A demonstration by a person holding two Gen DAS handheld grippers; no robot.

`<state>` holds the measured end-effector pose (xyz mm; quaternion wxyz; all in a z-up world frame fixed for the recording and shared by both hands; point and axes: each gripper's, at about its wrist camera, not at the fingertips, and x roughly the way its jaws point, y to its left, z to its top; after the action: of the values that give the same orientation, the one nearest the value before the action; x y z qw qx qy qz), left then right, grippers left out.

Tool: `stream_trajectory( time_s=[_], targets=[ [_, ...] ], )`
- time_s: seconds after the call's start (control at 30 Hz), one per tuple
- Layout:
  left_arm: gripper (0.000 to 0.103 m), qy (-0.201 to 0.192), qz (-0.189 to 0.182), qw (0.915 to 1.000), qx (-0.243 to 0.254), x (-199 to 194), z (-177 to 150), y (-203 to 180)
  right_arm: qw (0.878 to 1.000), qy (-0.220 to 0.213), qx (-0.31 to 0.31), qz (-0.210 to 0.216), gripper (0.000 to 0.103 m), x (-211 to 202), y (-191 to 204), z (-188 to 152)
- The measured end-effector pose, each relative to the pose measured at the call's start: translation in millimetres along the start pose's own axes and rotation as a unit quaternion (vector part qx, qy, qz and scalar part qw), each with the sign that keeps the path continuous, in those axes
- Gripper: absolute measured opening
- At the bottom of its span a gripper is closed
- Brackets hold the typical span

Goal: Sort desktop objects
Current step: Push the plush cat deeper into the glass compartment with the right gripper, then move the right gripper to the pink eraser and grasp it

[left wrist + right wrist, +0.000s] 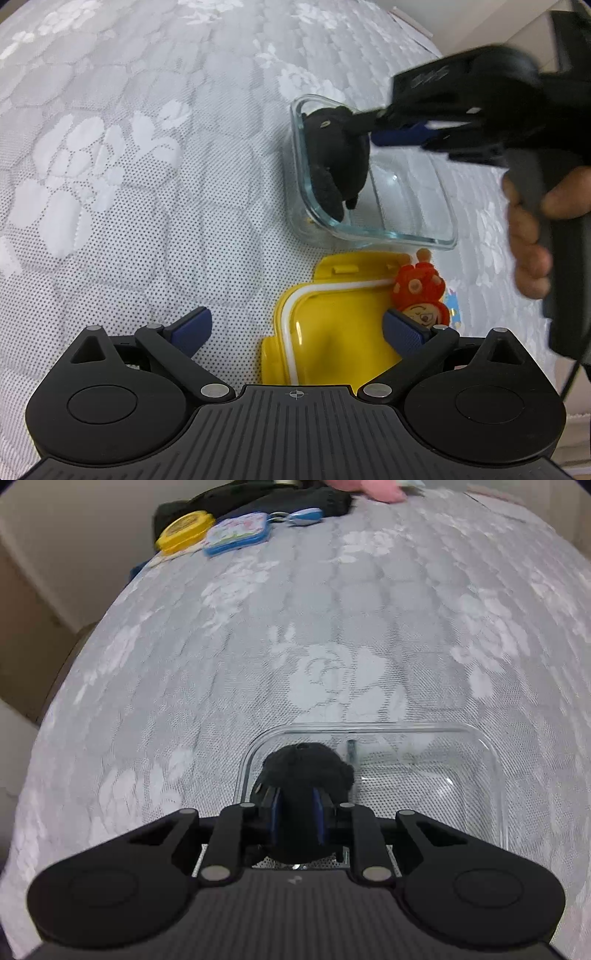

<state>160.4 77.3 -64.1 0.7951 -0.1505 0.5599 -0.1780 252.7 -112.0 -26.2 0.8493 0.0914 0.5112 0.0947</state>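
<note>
A black plush toy (338,162) hangs into the left end of a clear glass container (436,236). My right gripper (373,129) comes in from the right and is shut on the toy. In the right wrist view the black plush toy (301,775) sits pinched between the blue pads (318,814), over the left part of the glass container (495,775). My left gripper (297,326) stands open low over a yellow lid (332,325). A small red-haired doll (421,295) lies at the lid's right edge, close to my left gripper's right pad (404,330).
A white lace cloth (147,184) covers the surface. A hand (532,236) holds the right gripper's handle. At the far end lie a yellow round case (184,530), a blue-edged pouch (238,533), a black garment (258,498) and something pink (373,489).
</note>
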Motion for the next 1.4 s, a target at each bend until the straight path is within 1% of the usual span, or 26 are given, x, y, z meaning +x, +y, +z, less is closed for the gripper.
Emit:
stream_trajectory(
  time_s=[0.07,0.1,0.23,0.3,0.33,0.37,0.4,0.43,0.47,0.53,0.57,0.6,0.67,0.77,0.83,0.93,1.0,1.07,1.1,1.13,1.2,1.27,1.33,1.4],
  targets=[
    [0.101,0.001,0.001,1.0,0.0,1.0,0.2,0.3,1.0,-0.011,-0.027,0.001,0.037,-9.1,6.5,1.2],
    [0.101,0.002,0.001,1.0,0.0,1.4,0.3,0.4,0.999,-0.015,-0.047,-0.009,0.046,-11.2,12.3,0.2],
    [0.101,0.01,0.005,0.9999,0.01,4.5,-0.6,-2.3,0.993,-0.006,-0.108,-0.049,0.047,-0.6,34.9,-7.7],
    [0.101,0.012,0.008,0.9998,0.015,5.6,-0.9,-3.4,0.992,0.0,-0.114,-0.053,0.048,8.4,39.0,-10.6],
    [0.101,0.013,0.009,0.9998,0.016,5.9,-0.9,-3.6,0.992,0.007,-0.114,-0.054,0.05,14.1,39.8,-12.4],
    [0.101,0.013,0.009,0.9997,0.017,6.3,-0.9,-3.9,0.991,0.004,-0.116,-0.06,0.05,18.3,41.0,-14.7],
    [0.101,0.014,0.01,0.9997,0.018,6.6,-0.7,-3.9,0.99,-0.002,-0.121,-0.068,0.049,19.9,42.5,-16.7],
    [0.101,0.014,0.01,0.9997,0.018,6.8,-0.6,-3.8,0.991,-0.004,-0.111,-0.069,0.043,19.5,40.6,-16.6],
    [0.101,0.014,0.01,0.9997,0.018,7.1,-0.7,-3.9,0.993,-0.006,-0.098,-0.068,0.042,18.7,38.2,-16.1],
    [0.101,0.015,0.01,0.9996,0.02,7.0,-0.9,-4.4,0.999,-0.005,-0.023,-0.036,0.034,14.6,19.0,-10.1],
    [0.101,0.015,0.01,0.9996,0.021,6.9,-0.9,-4.8,1.0,-0.002,0.012,-0.02,0.032,13.1,8.7,-7.5],
    [0.101,0.015,0.009,0.9996,0.022,7.0,-1.0,-5.2,0.999,0.003,0.052,-0.001,0.027,11.9,-3.6,-5.3],
    [0.101,0.016,0.01,0.9995,0.024,7.7,-0.8,-6.1,0.994,0.016,0.103,0.027,0.025,11.5,-21.0,-3.9],
    [0.101,0.018,0.012,0.9994,0.026,8.9,-0.1,-7.0,0.993,0.02,0.109,0.038,0.024,12.9,-27.2,-8.4],
    [0.101,0.019,0.015,0.9993,0.028,10.4,0.5,-8.3,0.996,0.01,0.085,0.03,0.024,12.2,-21.6,-11.5],
    [0.101,0.019,0.022,0.999,0.034,13.0,0.3,-11.7,0.997,-0.001,0.074,0.027,0.025,7.2,-17.2,-12.2],
    [0.101,0.013,0.025,0.9988,0.04,12.5,-0.2,-15.6,0.996,-0.006,0.072,0.044,0.025,-2.7,-18.0,-13.8],
    [0.101,0.006,0.023,0.9985,0.048,11.4,-1.2,-20.9,0.996,-0.021,0.067,0.062,0.026,-20.8,-21.0,-18.2],
    [0.101,0.002,0.02,0.9984,0.054,10.9,-2.3,-24.4,0.996,-0.027,0.06,0.068,0.038,-31.1,-22.6,-20.4],
    [0.101,-0.002,0.017,0.998,0.061,10.7,-3.9,-28.7,0.996,-0.031,0.05,0.073,0.054,-41.5,-25.3,-23.4],
    [0.101,-0.007,0.013,0.997,0.076,10.3,-7.4,-37.8,0.996,-0.048,0.031,0.07,0.064,-66.6,-33.0,-33.8],
    [0.101,-0.013,0.014,0.9957,0.091,10.3,-12.7,-47.9,0.996,-0.068,0.008,0.058,0.07,-93.0,-41.8,-49.4],
    [0.101,-0.018,0.012,0.994,0.107,10.3,-19.4,-58.5,0.995,-0.089,-0.008,0.037,0.085,-116.5,-51.6,-66.1],
    [0.101,-0.021,0.003,0.9923,0.122,10.4,-28.7,-68.2,0.994,-0.108,-0.017,0.019,0.091,-138.5,-63.4,-85.0]
  ],
)
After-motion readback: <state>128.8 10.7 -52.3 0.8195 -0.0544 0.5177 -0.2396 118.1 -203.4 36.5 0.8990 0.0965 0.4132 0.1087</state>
